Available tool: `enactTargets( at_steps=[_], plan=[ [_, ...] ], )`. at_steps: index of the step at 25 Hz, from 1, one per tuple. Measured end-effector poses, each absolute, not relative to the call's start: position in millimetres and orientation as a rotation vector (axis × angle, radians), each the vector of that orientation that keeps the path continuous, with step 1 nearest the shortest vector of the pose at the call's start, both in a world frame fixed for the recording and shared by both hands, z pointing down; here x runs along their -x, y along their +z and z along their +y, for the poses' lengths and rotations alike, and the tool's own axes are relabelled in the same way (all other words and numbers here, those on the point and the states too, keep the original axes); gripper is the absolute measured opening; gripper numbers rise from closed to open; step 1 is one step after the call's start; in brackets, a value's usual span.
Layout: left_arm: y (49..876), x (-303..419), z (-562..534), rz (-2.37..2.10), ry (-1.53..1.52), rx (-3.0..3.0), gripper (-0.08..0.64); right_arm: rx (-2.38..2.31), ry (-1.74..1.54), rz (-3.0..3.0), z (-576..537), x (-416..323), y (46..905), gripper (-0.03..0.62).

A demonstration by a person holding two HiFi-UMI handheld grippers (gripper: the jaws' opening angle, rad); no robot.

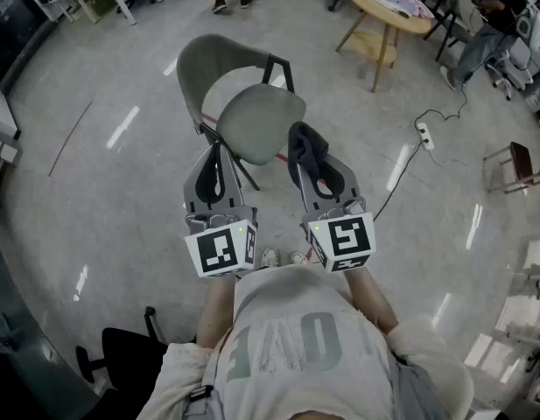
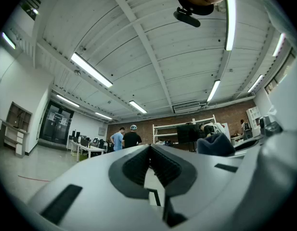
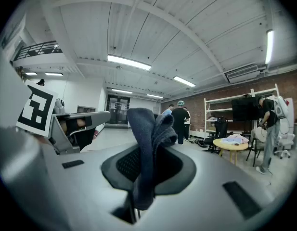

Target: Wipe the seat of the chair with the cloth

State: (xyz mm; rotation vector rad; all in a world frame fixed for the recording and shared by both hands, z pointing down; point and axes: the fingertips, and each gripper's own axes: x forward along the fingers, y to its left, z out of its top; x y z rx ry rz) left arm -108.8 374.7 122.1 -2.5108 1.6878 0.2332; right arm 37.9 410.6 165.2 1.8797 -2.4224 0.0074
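two grippers are held out side by side. the left gripper (image 1: 215, 151) is closed up, its jaws pressed together with nothing caught between them. the right gripper (image 1: 309, 147) is clamped on the dark cloth (image 3: 144, 143), which is bunched between its jaws and sticks out past the tips. the chair (image 1: 208, 64) is seen just ahead of both grippers, with its grey seat (image 1: 259, 125) beyond and between the two sets of tips. whether the cloth touches the seat can't be told.
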Motion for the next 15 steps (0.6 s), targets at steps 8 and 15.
enactTargets(
  at_steps=[8, 15],
  plan=[
    [119.9, 119.5, 373.1, 1.670, 0.248, 2.516, 0.015, -1.878, 0.005, -2.421, 410.7, -26.8, 165.9, 0.058],
    [123.2, 128.7, 365.2, 1.658, 0.250, 2.541, 0.015, -1.915, 0.112, -2.445, 406.5, -26.2, 167.8, 0.058]
  ],
)
